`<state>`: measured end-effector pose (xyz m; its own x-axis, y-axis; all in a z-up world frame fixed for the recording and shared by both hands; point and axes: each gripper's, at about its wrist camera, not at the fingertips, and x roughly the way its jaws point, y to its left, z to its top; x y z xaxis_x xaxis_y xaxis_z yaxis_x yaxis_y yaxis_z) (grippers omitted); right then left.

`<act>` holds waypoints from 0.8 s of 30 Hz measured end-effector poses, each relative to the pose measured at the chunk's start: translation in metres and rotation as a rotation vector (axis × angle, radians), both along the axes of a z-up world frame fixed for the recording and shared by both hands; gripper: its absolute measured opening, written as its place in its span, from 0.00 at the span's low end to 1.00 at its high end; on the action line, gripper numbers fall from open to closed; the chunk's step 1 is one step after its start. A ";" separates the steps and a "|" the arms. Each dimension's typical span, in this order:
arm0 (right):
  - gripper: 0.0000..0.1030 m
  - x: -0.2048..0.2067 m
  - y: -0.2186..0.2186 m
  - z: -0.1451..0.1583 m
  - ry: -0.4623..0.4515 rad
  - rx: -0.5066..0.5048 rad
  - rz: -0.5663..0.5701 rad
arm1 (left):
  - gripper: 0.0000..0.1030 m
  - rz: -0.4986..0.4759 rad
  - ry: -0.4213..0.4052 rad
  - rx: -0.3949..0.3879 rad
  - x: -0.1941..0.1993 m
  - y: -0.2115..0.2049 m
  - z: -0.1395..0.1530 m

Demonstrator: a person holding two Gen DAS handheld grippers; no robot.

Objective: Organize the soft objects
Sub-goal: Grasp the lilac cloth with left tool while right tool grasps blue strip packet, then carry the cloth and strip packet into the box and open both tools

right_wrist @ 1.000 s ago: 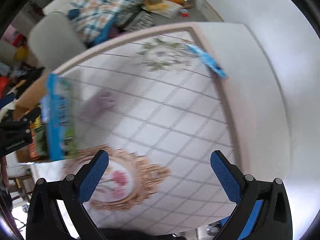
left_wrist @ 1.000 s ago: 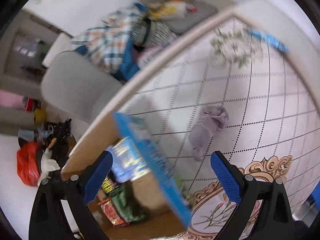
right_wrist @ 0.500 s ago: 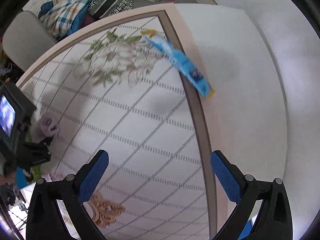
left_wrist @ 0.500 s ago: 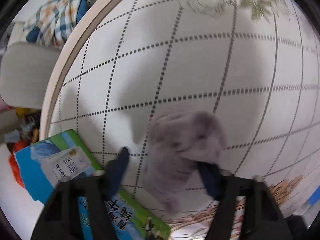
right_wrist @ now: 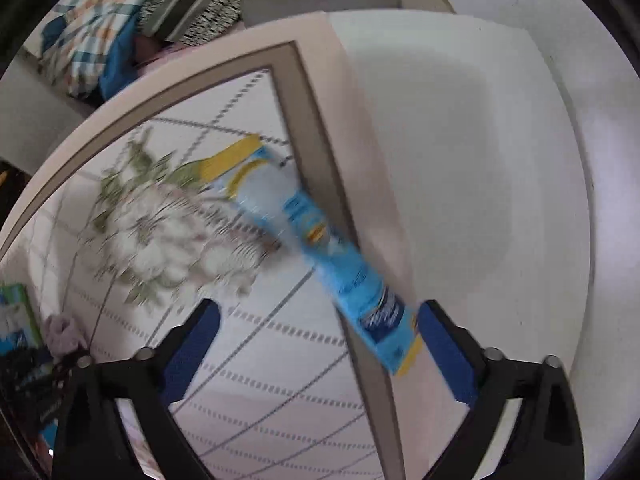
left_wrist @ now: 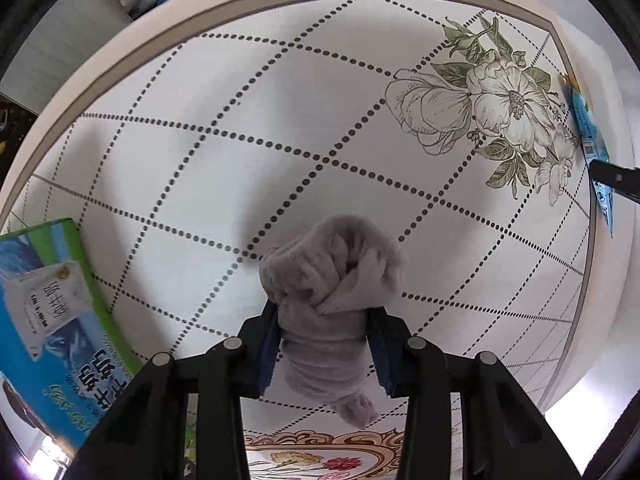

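A white mat (left_wrist: 280, 92) printed with dotted diamond lines and a flower design (left_wrist: 496, 120) covers the surface, with a beige border running round its edge. Beyond that border, in the right wrist view, a checked blanket (right_wrist: 92, 28) and other bedding lie heaped in the background.

The left gripper (left_wrist: 324, 344) is closed on a grey fluffy sock (left_wrist: 332, 280), its blue pads pressing the bundle from both sides. The rolled upper part of the sock bulges out ahead of the fingers, and a thinner end trails down between the black arms. Whether the sock touches the mat or hangs just above it cannot be told. A blue and green box (left_wrist: 48, 320) with printed lettering lies on the mat to the left of that gripper.

The right gripper (right_wrist: 320, 344) is spread wide and holds nothing. A long blue packet (right_wrist: 332, 260) with yellow ends (the view is blurred, so its print is unreadable) lies slanted across the mat's border, its near end between the two open fingers, closer to the right-hand one. The sock and left gripper show small at the left edge of this view.
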<state>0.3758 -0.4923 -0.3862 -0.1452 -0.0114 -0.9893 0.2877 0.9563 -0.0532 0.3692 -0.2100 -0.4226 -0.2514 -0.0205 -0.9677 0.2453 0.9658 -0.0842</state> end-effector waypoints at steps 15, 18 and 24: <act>0.15 -0.036 0.032 0.000 0.014 0.031 0.019 | 0.34 0.017 -0.048 -0.013 -0.041 0.002 0.005; 0.14 -0.050 0.047 0.012 -0.015 0.074 0.003 | 0.34 0.023 -0.088 -0.047 -0.058 0.005 0.025; 0.13 -0.083 0.092 0.048 -0.091 0.173 -0.013 | 0.34 0.040 -0.157 -0.126 -0.098 0.028 0.068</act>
<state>0.2928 -0.4003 -0.3382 -0.0536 0.1610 -0.9855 0.2965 0.9450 0.1383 0.2712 -0.1823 -0.3548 -0.0944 -0.1509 -0.9840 0.2267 0.9592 -0.1689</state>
